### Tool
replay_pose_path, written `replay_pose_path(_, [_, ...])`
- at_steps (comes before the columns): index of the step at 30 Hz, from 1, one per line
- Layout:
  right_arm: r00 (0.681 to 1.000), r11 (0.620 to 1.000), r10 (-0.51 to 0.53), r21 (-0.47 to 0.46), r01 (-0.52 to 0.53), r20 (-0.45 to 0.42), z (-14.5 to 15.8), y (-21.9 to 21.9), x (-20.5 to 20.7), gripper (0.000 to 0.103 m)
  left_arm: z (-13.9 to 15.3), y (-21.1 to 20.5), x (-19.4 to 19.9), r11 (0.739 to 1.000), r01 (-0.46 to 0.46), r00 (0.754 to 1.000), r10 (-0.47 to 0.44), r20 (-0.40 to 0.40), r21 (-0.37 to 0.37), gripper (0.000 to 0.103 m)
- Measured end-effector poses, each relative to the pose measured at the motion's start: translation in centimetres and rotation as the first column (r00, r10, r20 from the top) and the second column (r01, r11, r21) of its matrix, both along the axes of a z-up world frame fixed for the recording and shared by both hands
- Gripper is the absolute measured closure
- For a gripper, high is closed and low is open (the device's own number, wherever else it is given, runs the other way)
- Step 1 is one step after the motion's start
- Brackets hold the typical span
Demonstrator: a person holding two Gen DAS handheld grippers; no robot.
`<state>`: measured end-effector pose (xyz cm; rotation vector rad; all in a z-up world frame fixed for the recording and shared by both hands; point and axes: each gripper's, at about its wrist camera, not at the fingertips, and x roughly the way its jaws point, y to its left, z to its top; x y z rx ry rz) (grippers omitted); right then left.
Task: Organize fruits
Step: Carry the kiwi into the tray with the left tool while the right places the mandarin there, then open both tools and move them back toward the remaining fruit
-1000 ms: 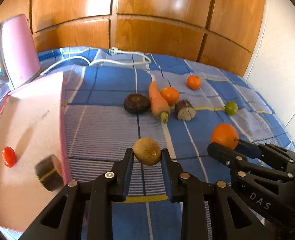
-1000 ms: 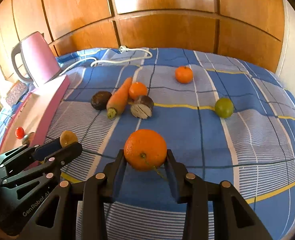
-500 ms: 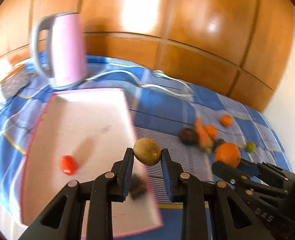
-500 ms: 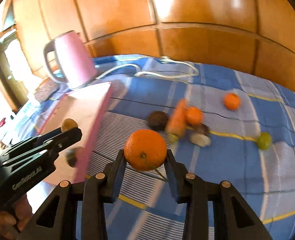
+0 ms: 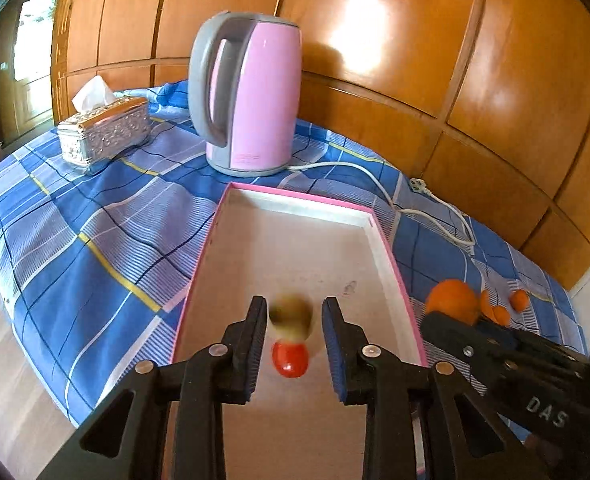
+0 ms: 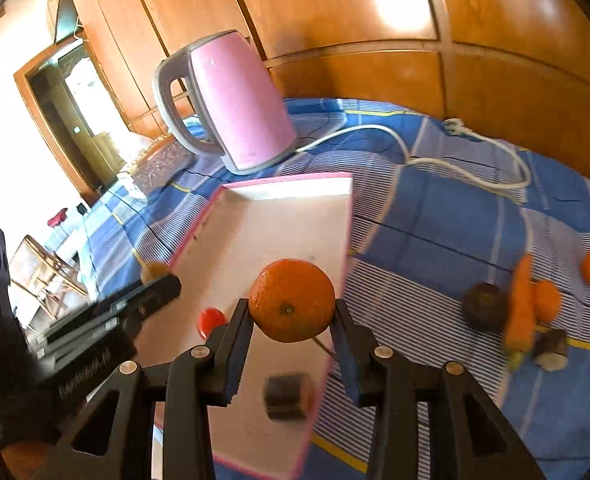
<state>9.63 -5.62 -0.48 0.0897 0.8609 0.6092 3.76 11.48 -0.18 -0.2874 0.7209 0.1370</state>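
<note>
Kiwi (image 5: 291,314) appeared blurred between the spread fingers of the left gripper (image 5: 293,334), free of both pads, above the pink-edged tray (image 5: 295,208) and a small red tomato (image 5: 289,358). The right gripper (image 6: 291,322) pinched an orange (image 6: 292,300) over the tray's right edge.

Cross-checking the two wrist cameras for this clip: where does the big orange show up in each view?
Left wrist view: the big orange sits at the right edge, beside the pink tray, at the tip of the right gripper.
Right wrist view: the big orange is bottom centre, clamped between the jaws.
Shared landmark: the pink kettle.
</note>
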Motion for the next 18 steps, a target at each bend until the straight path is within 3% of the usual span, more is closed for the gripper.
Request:
replay_pose_path(3, [1.0, 1.0, 0.003, 0.012, -0.003, -0.021, -0.3, 0.8, 0.0, 0.061, -0.3, 0.1, -0.2, 1.0, -0.007, 1.0, 0.007, -0.005, -0.015, 0.058])
replay_pose_path(10, [1.0, 1.0, -0.021, -0.011, 0.021, -0.003, -0.6, 0.0, -1.8, 0.058, -0.6, -0.3, -0.3, 1.0, -0.022, 0.999, 0.022, -0.032, -0.015, 0.058])
replay_pose_path(18, [0.99, 0.99, -0.136, -0.034, 0.136, 0.024, -0.6, -3.3, -3.3, 0.058, -0.1, -3.1, -0.5, 0.999, 0.045, 0.999, -0.045, -0.023, 0.022, 0.058])
